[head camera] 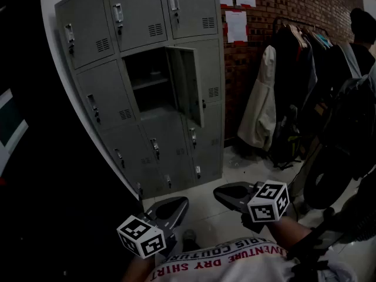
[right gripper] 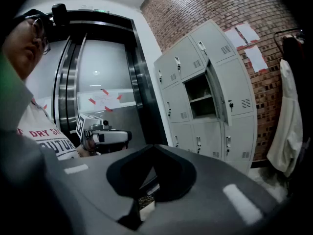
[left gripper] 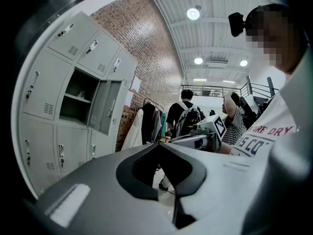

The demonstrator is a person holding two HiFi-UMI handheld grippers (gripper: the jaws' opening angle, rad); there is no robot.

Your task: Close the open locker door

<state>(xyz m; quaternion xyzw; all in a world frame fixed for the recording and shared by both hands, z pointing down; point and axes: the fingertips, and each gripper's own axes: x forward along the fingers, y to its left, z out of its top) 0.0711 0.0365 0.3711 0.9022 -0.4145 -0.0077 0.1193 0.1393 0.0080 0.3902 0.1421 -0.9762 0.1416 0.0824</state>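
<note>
Brick wall [head camera: 276,4] backs the lockers [head camera: 100,104]; the compartment [head camera: 147,90] behind the open door [head camera: 187,84] is too dim to read. Your left gripper [head camera: 173,207] and right gripper [head camera: 226,194] are closed, empty.

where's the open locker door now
In the head view, the open locker door sits upper centre, middle row of the locker bank, swung out right of its compartment, left of the hanging coats.

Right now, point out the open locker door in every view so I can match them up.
Head view: door, centre, swung out right of its compartment.
Left gripper view: door, left of centre.
Right gripper view: door, right of centre, nearly edge-on.
Shared landmark: the pale coat, hanging right of the lockers in all three.
</note>
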